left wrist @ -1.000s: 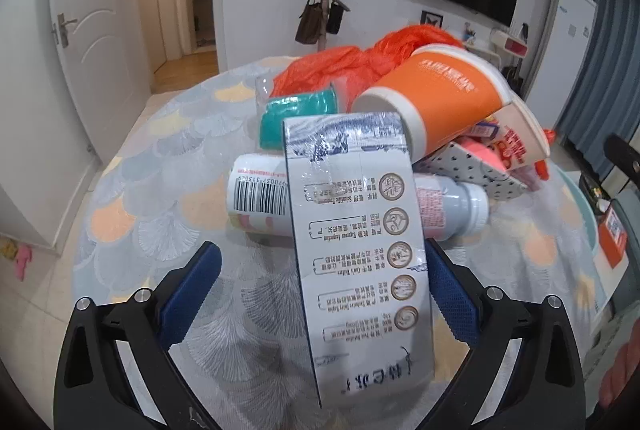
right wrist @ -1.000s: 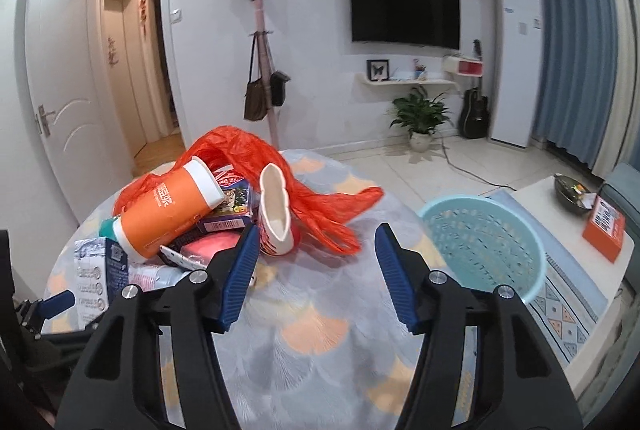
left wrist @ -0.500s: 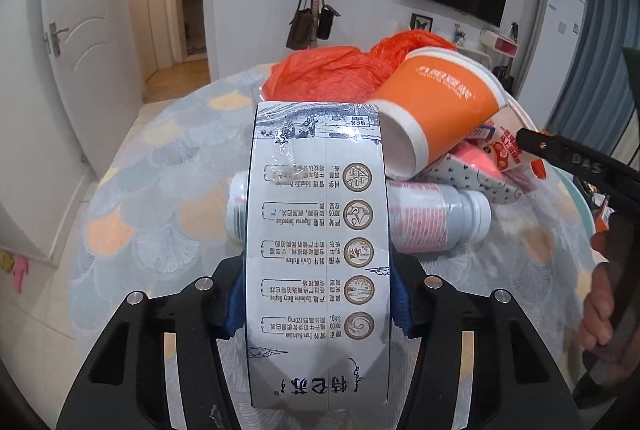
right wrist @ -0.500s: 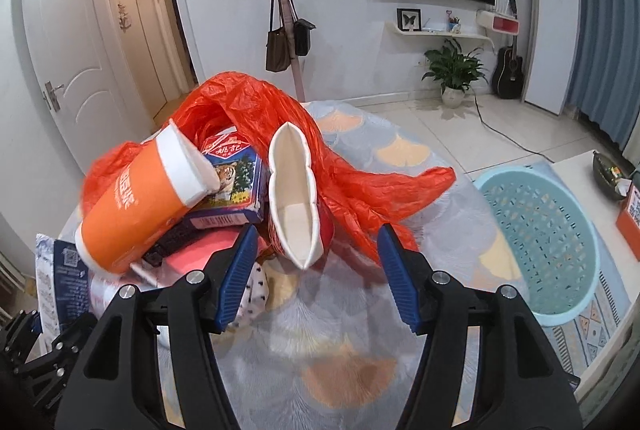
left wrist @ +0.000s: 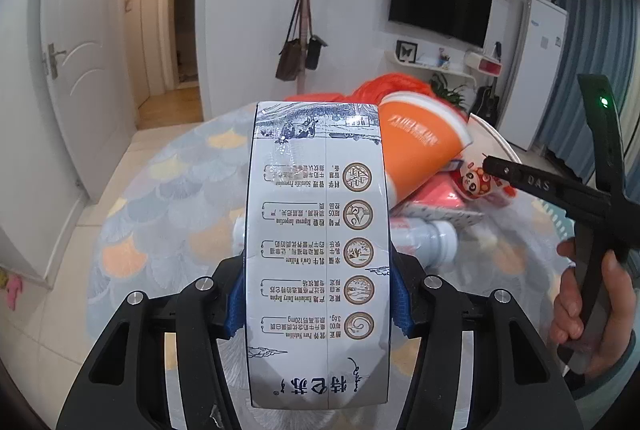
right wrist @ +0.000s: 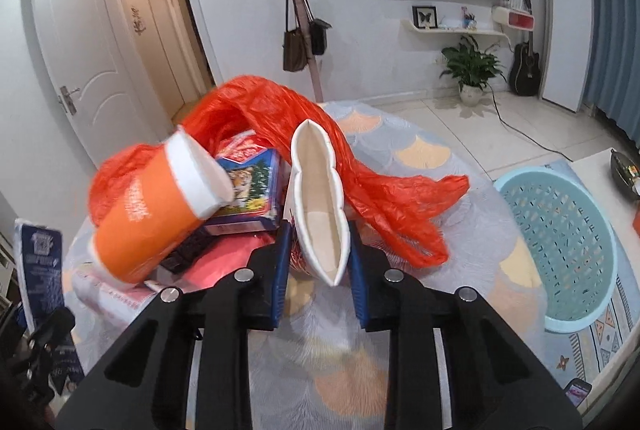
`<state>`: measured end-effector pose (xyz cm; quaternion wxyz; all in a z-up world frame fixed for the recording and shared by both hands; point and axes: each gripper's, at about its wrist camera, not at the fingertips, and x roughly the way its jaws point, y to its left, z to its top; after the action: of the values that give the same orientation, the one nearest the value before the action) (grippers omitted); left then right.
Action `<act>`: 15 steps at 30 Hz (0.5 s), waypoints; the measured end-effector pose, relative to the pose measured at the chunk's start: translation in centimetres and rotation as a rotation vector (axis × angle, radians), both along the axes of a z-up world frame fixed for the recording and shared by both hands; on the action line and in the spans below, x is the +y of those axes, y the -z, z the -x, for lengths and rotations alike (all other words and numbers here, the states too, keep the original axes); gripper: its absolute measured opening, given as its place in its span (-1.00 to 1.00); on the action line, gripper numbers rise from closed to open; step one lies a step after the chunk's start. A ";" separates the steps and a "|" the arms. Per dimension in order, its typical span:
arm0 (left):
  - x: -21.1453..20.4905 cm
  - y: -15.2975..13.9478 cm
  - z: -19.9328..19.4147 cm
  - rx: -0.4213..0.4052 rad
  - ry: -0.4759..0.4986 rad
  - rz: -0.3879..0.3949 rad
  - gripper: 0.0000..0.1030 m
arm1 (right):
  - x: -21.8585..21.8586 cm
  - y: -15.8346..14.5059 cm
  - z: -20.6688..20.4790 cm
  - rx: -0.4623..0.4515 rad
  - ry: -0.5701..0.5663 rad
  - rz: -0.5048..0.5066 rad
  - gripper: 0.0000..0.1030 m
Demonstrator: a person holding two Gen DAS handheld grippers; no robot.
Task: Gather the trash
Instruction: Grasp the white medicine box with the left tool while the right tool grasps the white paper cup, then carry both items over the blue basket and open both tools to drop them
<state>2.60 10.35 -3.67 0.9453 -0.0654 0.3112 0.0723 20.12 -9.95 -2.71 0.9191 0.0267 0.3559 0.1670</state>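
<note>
Left wrist view: the left hand-held gripper (left wrist: 318,300) is clamped on a tall white milk carton with blue print (left wrist: 318,250), its blue pads pressing both sides, above the round table with a fan-patterned cloth (left wrist: 160,213). Behind the carton lie a tipped orange paper cup (left wrist: 420,153) and a white plastic bottle (left wrist: 432,244).

Right wrist view: the right hand-held gripper (right wrist: 318,270) is closing on a squashed white paper cup (right wrist: 320,201), pads against its sides. An orange plastic bag (right wrist: 372,177) sprawls behind. A light blue perforated basket (right wrist: 560,254) stands on the floor beside the table.
</note>
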 end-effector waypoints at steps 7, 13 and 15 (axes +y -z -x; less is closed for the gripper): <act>-1.4 -1.5 0.4 -0.048 0.047 -0.004 0.04 | -1.9 -2.1 2.8 -0.051 -0.007 -0.046 -0.55; -3.8 -3.1 -0.6 -0.088 0.118 -0.011 0.04 | -5.7 -4.2 4.0 -0.106 0.068 -0.067 -0.57; -4.9 -3.5 -1.3 -0.095 0.147 -0.011 0.04 | -7.5 -4.8 4.0 -0.123 0.106 -0.065 -0.57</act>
<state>3.94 5.45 -0.14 0.9621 -0.0407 0.2696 0.0013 16.07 -17.44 2.05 0.9455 0.0652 0.2911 0.1309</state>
